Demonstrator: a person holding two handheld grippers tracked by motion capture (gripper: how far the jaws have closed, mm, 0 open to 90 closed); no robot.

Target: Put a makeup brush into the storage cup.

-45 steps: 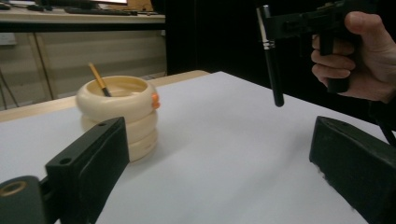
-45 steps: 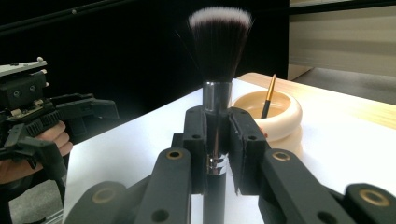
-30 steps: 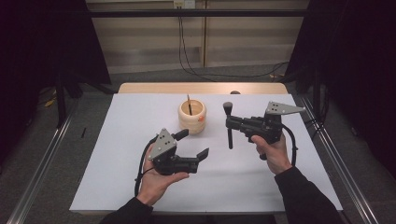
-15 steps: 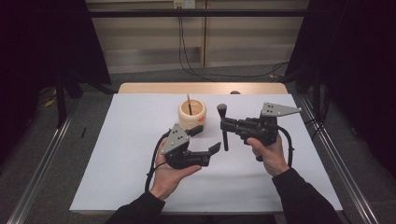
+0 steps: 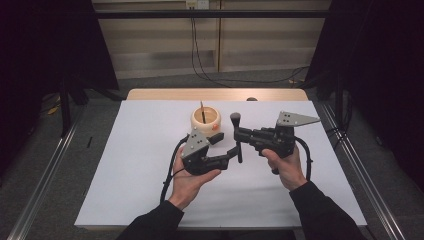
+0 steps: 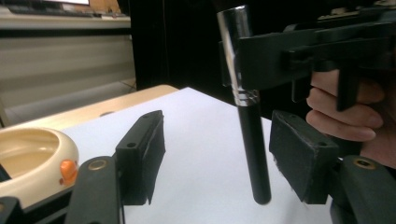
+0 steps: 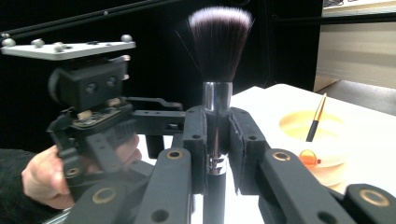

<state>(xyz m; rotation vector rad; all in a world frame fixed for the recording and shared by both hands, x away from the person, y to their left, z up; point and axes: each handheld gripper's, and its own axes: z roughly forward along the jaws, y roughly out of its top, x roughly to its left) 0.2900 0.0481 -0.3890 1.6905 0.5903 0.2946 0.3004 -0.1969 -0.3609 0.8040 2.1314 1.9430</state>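
Makeup brush (image 5: 237,136) held upright over the middle of the counter, bristles up, clamped at its silver ferrule by the right gripper (image 5: 240,136); in the right gripper view the jaws pinch the ferrule of the brush (image 7: 217,100) from both sides, dark fanned bristles with pale tips above them; the left gripper view gives the lower end instead: black handle of the brush (image 6: 252,149) hanging between the two pads of the left gripper (image 6: 224,158), bottom tip clear of the counter; gap visible on both sides of the handle, so left jaws are spread around it, not yet pressing, and have just been closing in; high view places the left gripper (image 5: 232,155) just below and left of the brush, right hand (image 5: 285,167) to the right of it, left hand (image 5: 192,177) lower left.

Beyond the brush, a cream round holder (image 5: 206,119) with an orange spot on its side, a thin brush (image 5: 202,111) standing in it; right gripper view shows that thin brush (image 7: 316,119) leaning, gold ferrule, dark handle; holder is near the makeup brush, apart from it; nothing between the grippers and the holder.

White sheet (image 5: 130,165) covers the counter, wooden edge (image 5: 165,94) at the far side; grey floor, metal rails at both sides, black curtains, pale wall with cables behind.
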